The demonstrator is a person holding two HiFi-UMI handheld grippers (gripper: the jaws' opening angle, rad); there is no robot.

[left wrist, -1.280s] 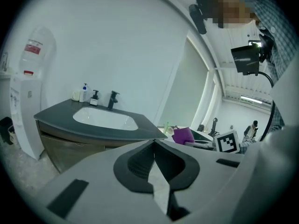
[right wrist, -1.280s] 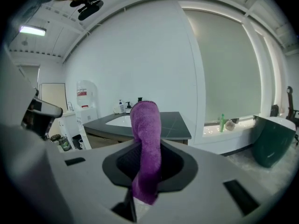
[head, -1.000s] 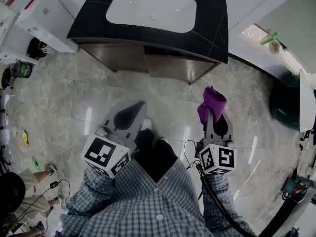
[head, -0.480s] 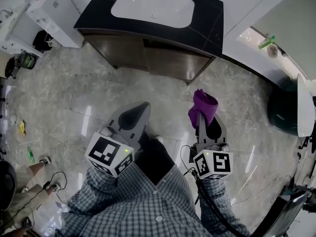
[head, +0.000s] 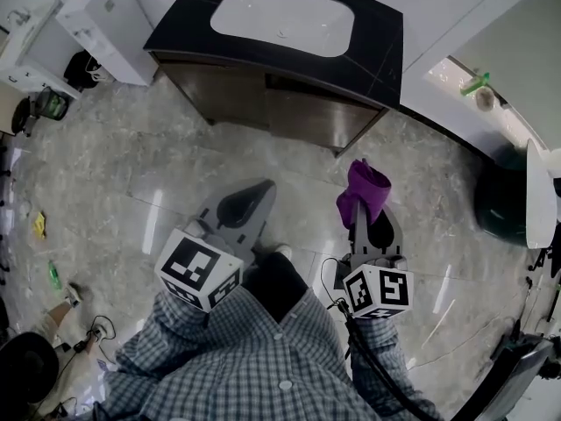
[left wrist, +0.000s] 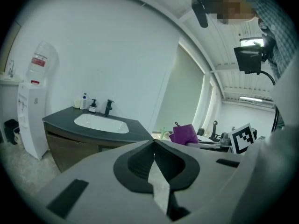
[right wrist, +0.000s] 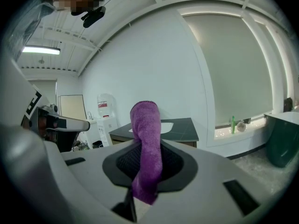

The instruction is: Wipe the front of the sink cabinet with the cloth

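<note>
Cloth (head: 364,189) sits in the right tool (head: 359,216), left tool (head: 260,188) alongside; the sink cabinet (head: 289,103) stands ahead of both.

Fluffy purple terry cloth (head: 366,187), soft and matt. Pale grey marble-look floor (head: 131,174), polished and reflective. Brown sink cabinet front (head: 307,117), dull, with a brushed wood-grain look. Smooth black stone-look tabletop (head: 377,51) holding a glossy white basin (head: 285,20).

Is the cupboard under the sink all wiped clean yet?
Not yet. Done: the fluffy purple cloth is pinched in the right gripper. Right now it is held in the air, apart from the brown wooden sink cabinet front. The left gripper is shut and empty. Left to do: all the wiping.
</note>
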